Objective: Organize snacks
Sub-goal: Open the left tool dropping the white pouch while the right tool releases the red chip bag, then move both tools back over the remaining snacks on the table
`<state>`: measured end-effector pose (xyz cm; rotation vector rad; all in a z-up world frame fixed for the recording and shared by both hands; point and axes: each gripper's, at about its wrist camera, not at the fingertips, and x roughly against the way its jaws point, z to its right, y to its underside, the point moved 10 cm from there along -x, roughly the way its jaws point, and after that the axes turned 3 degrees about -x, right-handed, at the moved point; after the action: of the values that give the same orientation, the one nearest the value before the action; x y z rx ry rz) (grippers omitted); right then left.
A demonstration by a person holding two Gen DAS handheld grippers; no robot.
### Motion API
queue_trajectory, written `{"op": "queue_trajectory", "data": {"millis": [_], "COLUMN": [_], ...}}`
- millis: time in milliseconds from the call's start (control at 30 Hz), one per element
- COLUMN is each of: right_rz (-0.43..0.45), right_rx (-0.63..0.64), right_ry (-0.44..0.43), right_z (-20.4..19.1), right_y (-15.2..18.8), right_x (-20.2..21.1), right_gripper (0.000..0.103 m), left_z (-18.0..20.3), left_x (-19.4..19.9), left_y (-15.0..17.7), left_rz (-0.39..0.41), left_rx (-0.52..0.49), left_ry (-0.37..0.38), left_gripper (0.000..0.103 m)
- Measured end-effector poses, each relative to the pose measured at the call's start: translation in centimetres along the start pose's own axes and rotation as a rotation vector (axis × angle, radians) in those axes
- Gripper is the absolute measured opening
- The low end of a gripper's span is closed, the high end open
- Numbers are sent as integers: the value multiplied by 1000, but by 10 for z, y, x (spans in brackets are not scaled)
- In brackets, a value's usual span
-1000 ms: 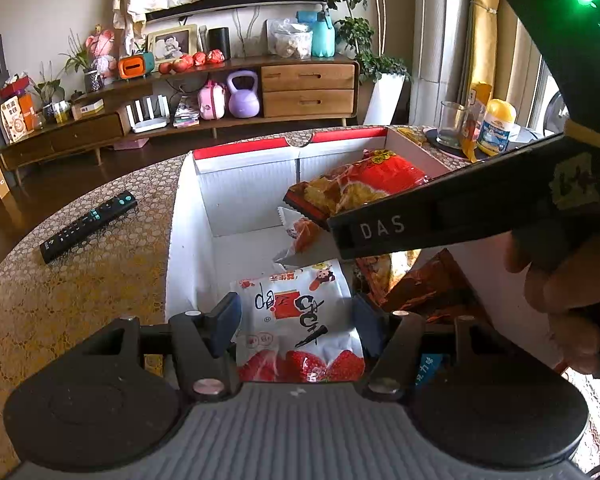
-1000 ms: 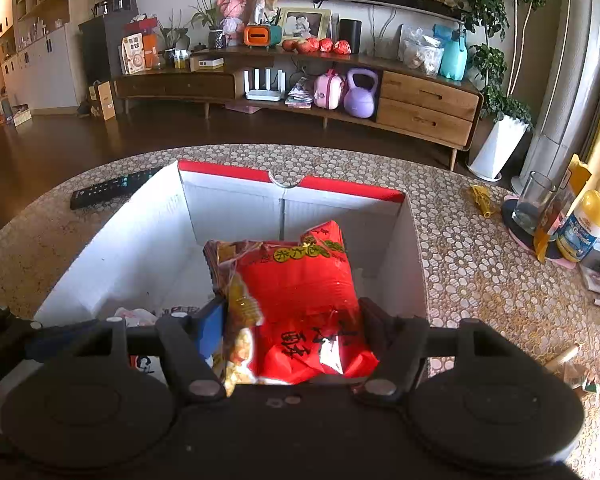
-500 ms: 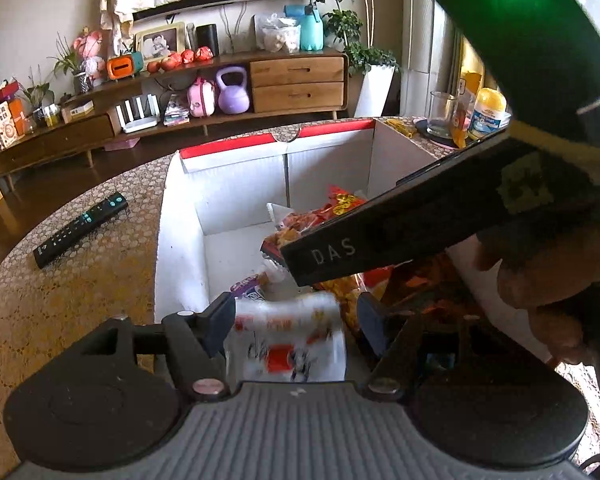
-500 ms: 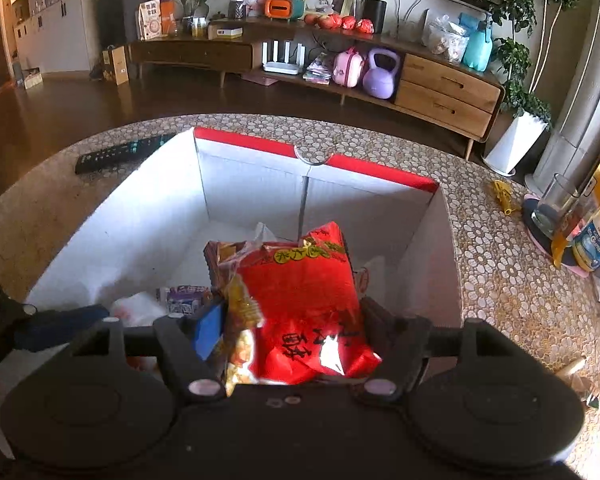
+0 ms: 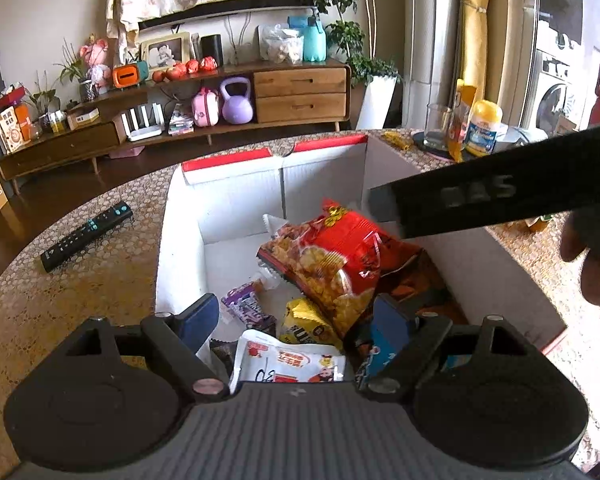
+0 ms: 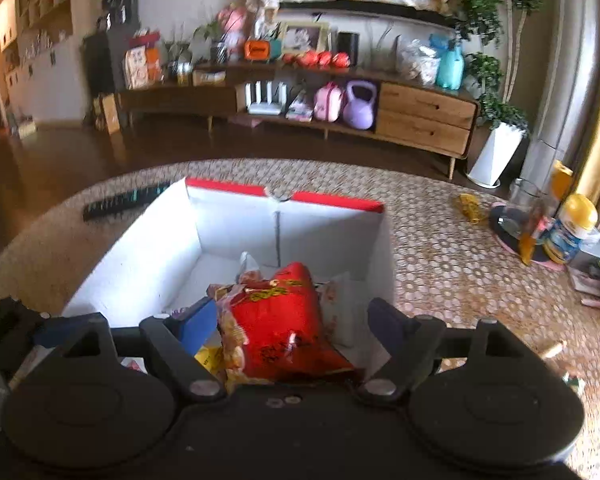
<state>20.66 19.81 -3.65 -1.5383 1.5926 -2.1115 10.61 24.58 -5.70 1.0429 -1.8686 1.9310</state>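
Low in both frames, my left fingers [image 5: 296, 320] and right fingers [image 6: 292, 326] are opening, gripping nothing; the shiny red crinkly snack bag [image 5: 336, 256] lies loose in the white cardboard box [image 5: 180, 240].

- The left wrist camera sits right behind the left gripper [image 5: 294, 320]. It looks forward and down into the white box [image 5: 180, 240], very close.
- The right wrist camera sits behind the right gripper [image 6: 292, 326]. It also looks forward and down into the box [image 6: 140, 264], from a bit more to the right.
- Both views show the box, the red snack bag [image 5: 332, 256] [image 6: 280, 320], the remote [image 5: 86, 236] [image 6: 126, 200] on the surface [image 5: 60, 280] [image 6: 460, 272], and the long wooden shelf [image 5: 300, 92] [image 6: 424, 116] far behind.
- The left view also sees the right gripper's dark body [image 5: 500, 196] from the side.
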Motion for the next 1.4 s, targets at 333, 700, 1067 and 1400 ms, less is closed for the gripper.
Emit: {"op": "queue_trajectory", "data": {"millis": [333, 700, 1067, 1400], "right_rz": [106, 181, 216, 175], "right_rx": [-120, -247, -364, -353], "right_ry": [38, 134, 248, 318], "right_z": [37, 97, 173, 222], "right_y": [16, 57, 88, 107], "right_x": [51, 97, 117, 94], "right_gripper": [88, 91, 91, 91], "left_z": [29, 94, 134, 165], "left_x": [27, 34, 22, -2], "left_y": [-18, -33, -45, -70], "left_rz": [105, 152, 154, 127], "left_rx": [6, -81, -151, -162], "left_ry": [32, 148, 173, 211], "left_gripper": [93, 98, 98, 98]}}
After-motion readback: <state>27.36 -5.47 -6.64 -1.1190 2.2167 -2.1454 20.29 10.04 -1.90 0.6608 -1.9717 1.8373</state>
